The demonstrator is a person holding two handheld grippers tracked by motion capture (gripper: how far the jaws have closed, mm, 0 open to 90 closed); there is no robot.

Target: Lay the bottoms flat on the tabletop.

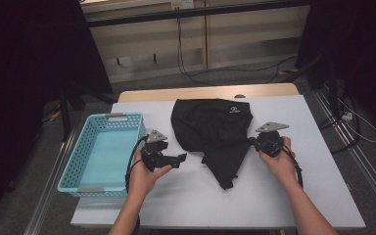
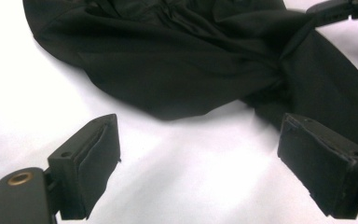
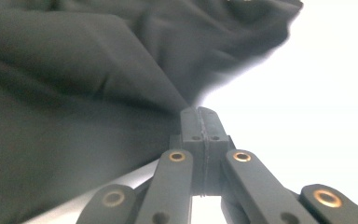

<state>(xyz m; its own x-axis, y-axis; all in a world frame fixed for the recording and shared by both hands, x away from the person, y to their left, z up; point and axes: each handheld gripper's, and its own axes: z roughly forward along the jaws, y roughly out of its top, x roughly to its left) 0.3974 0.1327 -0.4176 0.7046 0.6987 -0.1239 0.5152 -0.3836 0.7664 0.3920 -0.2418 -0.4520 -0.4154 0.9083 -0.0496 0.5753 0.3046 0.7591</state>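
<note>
A black cloth (image 1: 213, 132) is lying in a loose heap in the middle of the white surface (image 1: 284, 196). A blue basket (image 1: 73, 161) is sitting at the left, near the cloth but not touching it.

The right claw (image 1: 251, 141) is pinching the right edge of the cloth. In the right gripper view its jaws are pressing flat together, and the cloth edge is going in at the tip (image 3: 199, 114). The pinch looks small, so the cloth may be slipping out if the hand is pulling fast. Pulling slowly and low over the surface is the safe way.

The left claw (image 1: 181, 159) is hovering just left of the cloth. Its jaws are standing wide apart and holding nothing. In the left gripper view the bare surface is showing between the two pads (image 2: 98, 163), with the cloth a little way ahead.

The step in hand seems to be getting a hold on both sides of the cloth. To do it well, the left claw should be sliding forward until a fold is sitting deep between its pads, then closing. Grabbing one thin layer at the very edge is risky. Both hands should then be lifting together.
</note>
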